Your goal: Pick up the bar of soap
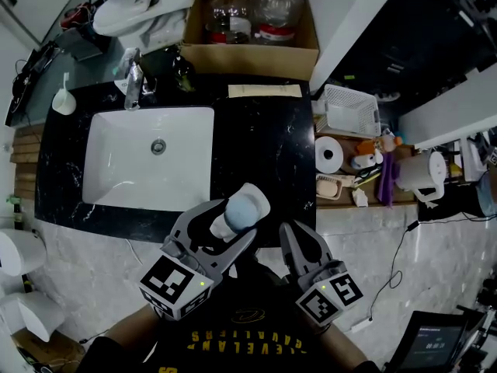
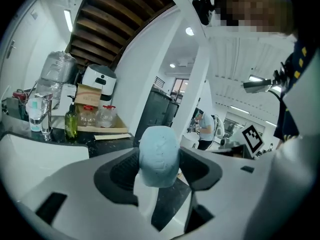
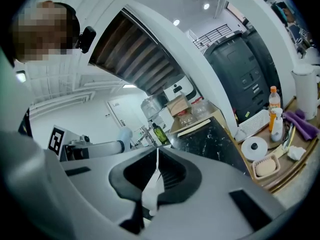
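Observation:
The pale blue bar of soap [image 1: 244, 208] is held up in the air over the front edge of the black counter [image 1: 264, 146], just right of the sink. My left gripper [image 1: 233, 224] is shut on it, one dark pad on each side. In the left gripper view the soap [image 2: 159, 154] stands on end between the jaws of the left gripper [image 2: 159, 166]. My right gripper [image 1: 292, 231] hangs just right of it, shut and empty. In the right gripper view the right gripper [image 3: 157, 159] has its jaws meeting in a line, and the soap [image 3: 124, 134] shows to the left.
A white sink [image 1: 116, 169] with a tap [image 1: 133, 84] is set in the counter. A cardboard box of bottles [image 1: 252, 22] stands at the back. On the wooden shelf to the right are a white basket [image 1: 351, 109], a white roll [image 1: 329, 155], a soap dish [image 1: 335, 186] and a kettle [image 1: 425, 173].

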The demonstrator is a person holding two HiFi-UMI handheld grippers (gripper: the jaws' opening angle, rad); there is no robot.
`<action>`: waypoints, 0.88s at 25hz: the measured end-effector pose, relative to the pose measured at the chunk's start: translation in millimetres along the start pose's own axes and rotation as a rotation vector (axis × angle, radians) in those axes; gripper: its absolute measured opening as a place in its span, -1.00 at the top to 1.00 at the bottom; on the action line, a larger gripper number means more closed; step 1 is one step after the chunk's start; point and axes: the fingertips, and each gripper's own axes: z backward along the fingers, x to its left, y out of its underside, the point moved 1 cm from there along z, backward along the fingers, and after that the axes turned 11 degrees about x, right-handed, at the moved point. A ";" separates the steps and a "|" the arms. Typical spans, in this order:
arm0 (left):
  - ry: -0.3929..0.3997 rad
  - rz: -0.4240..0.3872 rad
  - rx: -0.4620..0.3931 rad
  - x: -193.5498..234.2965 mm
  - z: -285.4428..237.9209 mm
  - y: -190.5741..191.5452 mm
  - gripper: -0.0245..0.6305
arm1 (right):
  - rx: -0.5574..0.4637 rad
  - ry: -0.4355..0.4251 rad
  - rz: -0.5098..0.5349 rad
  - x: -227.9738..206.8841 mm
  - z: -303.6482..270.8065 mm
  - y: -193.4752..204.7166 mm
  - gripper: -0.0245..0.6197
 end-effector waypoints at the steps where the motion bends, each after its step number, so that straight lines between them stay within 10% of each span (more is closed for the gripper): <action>1: 0.001 -0.001 -0.006 -1.3 1.6 -2.0 0.11 | -0.004 0.000 0.005 0.9 1.0 -1.6 0.86; 22: 0.119 0.128 -0.192 -18.8 40.5 -43.4 0.11 | -0.096 -0.007 0.126 23.2 16.1 -38.5 0.86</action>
